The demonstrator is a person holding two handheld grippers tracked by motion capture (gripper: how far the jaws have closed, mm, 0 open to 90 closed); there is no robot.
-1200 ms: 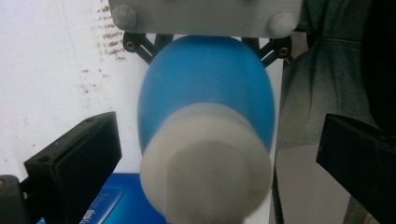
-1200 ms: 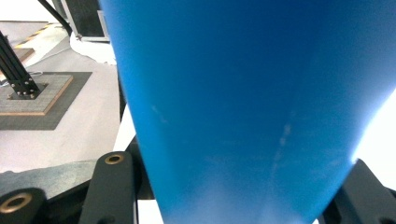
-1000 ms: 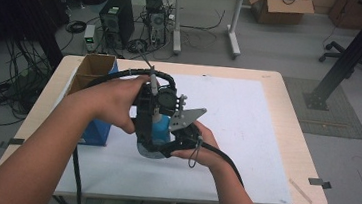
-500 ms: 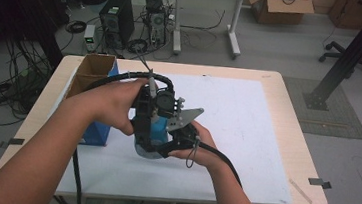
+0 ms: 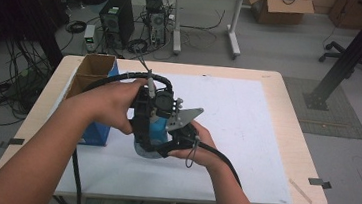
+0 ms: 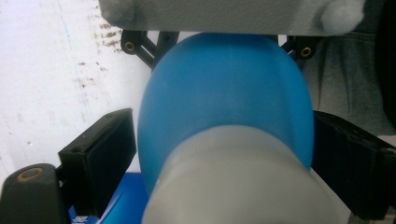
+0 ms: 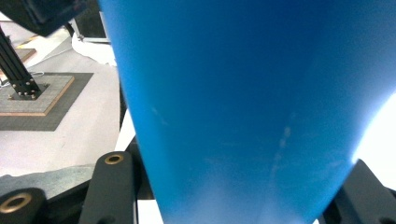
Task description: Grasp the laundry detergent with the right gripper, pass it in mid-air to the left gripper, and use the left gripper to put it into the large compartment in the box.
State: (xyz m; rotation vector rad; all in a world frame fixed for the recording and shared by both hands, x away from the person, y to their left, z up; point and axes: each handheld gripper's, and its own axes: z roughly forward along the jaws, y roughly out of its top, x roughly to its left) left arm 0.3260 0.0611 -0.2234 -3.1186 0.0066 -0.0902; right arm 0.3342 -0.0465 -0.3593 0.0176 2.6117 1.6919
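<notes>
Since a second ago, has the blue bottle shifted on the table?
No. In the high view the blue bottle sits at the same spot beside the blue cardboard box, gripped by the right claw, while the left claw has just been closing around it.

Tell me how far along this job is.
Done: the right gripper is clamped on the blue bottle. In hand: the left gripper has just been closing its jaws around the bottle near its pale cap; whether the pads press yet is unclear. Left: a firm second grip; the cap is still on.
</notes>
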